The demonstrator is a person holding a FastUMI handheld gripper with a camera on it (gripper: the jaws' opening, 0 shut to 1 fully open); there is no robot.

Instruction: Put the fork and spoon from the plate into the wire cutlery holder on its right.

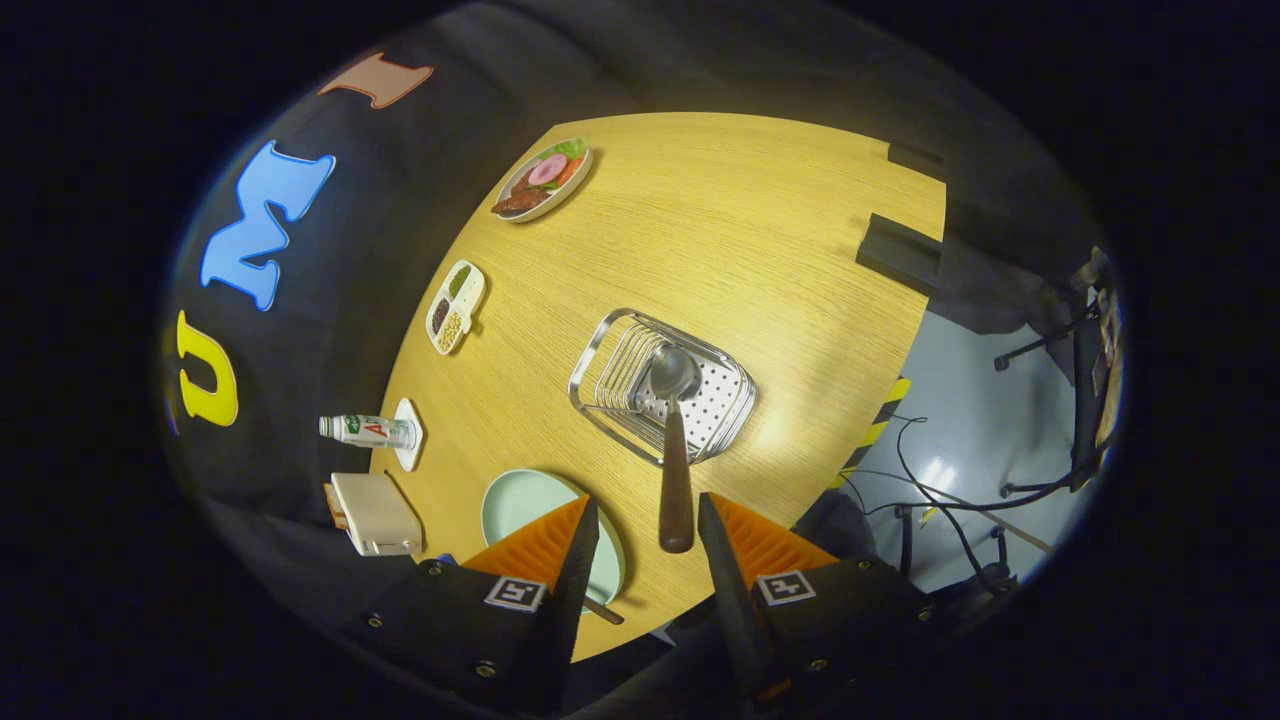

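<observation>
Gripper view: claw (645,520) apart above wooden table (760,230); grey floor (960,420) beyond.

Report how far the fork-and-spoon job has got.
Done or nearly so: the spoon lies with its bowl in the wire cutlery holder, its dark handle sticking out over the rim toward the fingers. In hand: nothing; the gripper is open, the handle's end between its fingers untouched. Left: a dark handle tip, likely the fork, pokes out by the plate.
</observation>
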